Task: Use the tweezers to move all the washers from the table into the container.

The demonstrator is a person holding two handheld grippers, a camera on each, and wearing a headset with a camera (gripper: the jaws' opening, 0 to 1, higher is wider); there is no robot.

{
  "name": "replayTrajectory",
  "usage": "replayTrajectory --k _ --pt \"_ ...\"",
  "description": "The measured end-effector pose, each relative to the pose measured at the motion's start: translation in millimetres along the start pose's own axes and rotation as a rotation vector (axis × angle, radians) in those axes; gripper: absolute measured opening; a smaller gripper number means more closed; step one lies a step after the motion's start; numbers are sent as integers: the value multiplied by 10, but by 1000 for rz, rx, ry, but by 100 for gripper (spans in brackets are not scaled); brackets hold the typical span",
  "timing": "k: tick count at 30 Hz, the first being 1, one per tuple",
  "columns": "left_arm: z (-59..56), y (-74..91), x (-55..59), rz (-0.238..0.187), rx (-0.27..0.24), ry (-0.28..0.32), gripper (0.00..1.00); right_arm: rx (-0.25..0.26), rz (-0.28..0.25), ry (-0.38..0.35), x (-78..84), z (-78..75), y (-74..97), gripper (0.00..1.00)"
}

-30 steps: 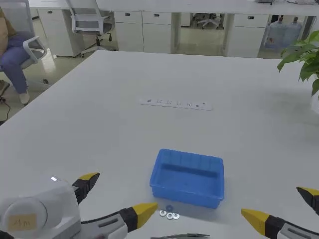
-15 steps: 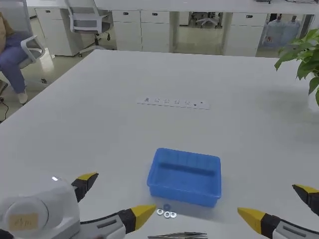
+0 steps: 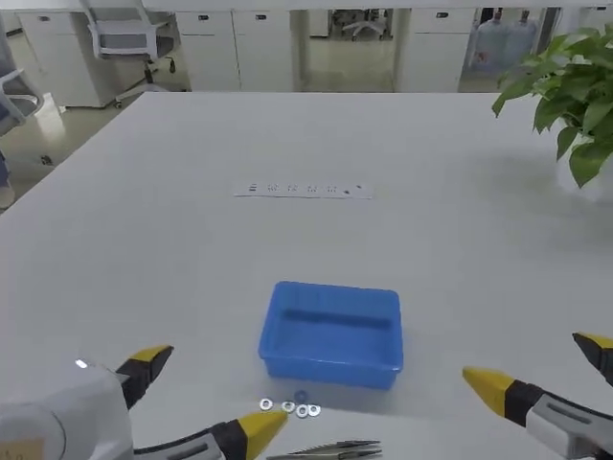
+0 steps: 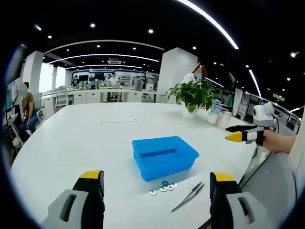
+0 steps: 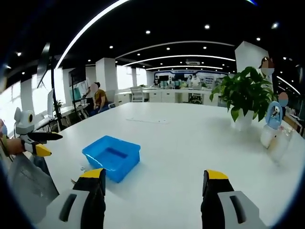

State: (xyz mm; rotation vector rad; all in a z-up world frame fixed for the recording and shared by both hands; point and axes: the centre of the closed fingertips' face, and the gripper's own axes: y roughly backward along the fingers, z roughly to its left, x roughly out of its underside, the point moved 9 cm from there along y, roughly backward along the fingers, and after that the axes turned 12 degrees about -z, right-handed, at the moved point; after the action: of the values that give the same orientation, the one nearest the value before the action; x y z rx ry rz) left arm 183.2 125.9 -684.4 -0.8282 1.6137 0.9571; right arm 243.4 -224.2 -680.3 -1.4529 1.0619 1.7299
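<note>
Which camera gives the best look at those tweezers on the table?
The left gripper view: the tweezers lie whole on the table, beside the washers. The head view catches them small at its bottom edge. The right gripper view looks toward the blue container.

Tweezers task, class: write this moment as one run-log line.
left gripper open | right gripper open | tweezers on table | washers beside container

white table (image 3: 172, 249), potted plant (image 3: 560, 77), white cabinets (image 3: 235, 48), office chair (image 3: 123, 38)
</note>
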Motion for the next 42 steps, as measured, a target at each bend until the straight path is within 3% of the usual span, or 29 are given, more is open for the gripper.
replayTrajectory --k 6,15,18,20,22,28,32,35,38,42 --pt "-43 -9 -16 -13 46 0 96 46 1 -11 5 -45 24 84" --pt "-27 -10 -44 -23 42 17 97 80 10 -8 14 -91 39 84" --pt "15 -9 -112 -76 9 93 96 85 4 -13 8 -96 39 84" --pt "96 8 -153 -97 -23 92 95 94 11 -15 16 -100 44 84" --pt "165 0 -174 -95 -58 77 94 96 12 -17 18 -113 38 84" --pt "205 -115 -205 -91 -53 87 92 70 31 -32 36 -87 13 85" --pt "221 -222 -218 -88 -83 98 91 91 36 -28 21 -136 -36 84" --pt "178 -291 -162 -36 -44 84 86 83 42 -32 12 -124 -107 82" --pt "96 -339 -38 76 37 -6 84 11 81 10 53 -29 -200 79" --pt "62 -333 115 220 144 -101 71 -95 156 51 186 123 -290 69"
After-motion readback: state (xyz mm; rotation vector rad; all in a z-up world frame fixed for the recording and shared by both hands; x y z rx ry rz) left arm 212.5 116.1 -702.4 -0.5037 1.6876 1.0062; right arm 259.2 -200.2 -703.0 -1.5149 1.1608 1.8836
